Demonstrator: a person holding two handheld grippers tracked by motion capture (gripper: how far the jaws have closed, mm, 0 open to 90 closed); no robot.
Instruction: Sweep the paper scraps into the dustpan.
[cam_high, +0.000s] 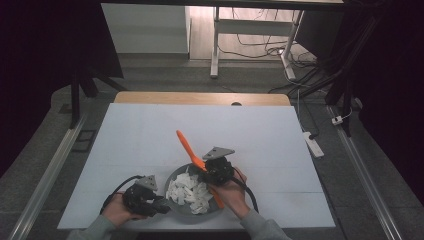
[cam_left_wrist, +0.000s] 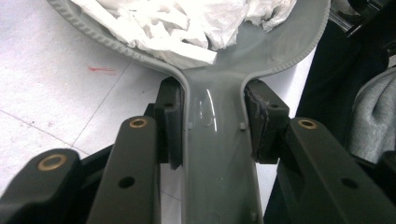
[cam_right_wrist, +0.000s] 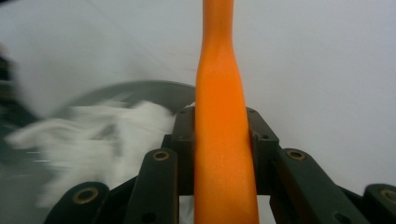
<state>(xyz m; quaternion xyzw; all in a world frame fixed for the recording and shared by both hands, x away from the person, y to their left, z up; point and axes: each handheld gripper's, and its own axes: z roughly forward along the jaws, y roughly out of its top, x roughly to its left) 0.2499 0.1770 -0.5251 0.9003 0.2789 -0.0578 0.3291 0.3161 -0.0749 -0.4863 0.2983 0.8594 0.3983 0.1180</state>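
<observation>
White sheeting covers the table (cam_high: 150, 140), which fills the middle of the high view, with a dark floor, desk legs and cables in the upper part of the frame. Low in the centre of that view sits a grey pan (cam_high: 176, 176) heaped with white torn pieces (cam_high: 189, 192). At lower left the left gripper (cam_high: 159, 206) lies beside the pan; in the left gripper view its pads (cam_left_wrist: 169, 122) are clamped on either side of the pan's grey handle (cam_left_wrist: 217, 149), and the bowl with its white pieces spreads across the top of the frame. Right of centre, the right gripper (cam_high: 206, 169) stands over the pan's far right edge, its jaws closed on an orange spatula (cam_high: 189, 149) that slants toward the upper left. In the right gripper view the orange handle (cam_right_wrist: 223, 140) runs straight up between the pads, with the blurred pan at left.
</observation>
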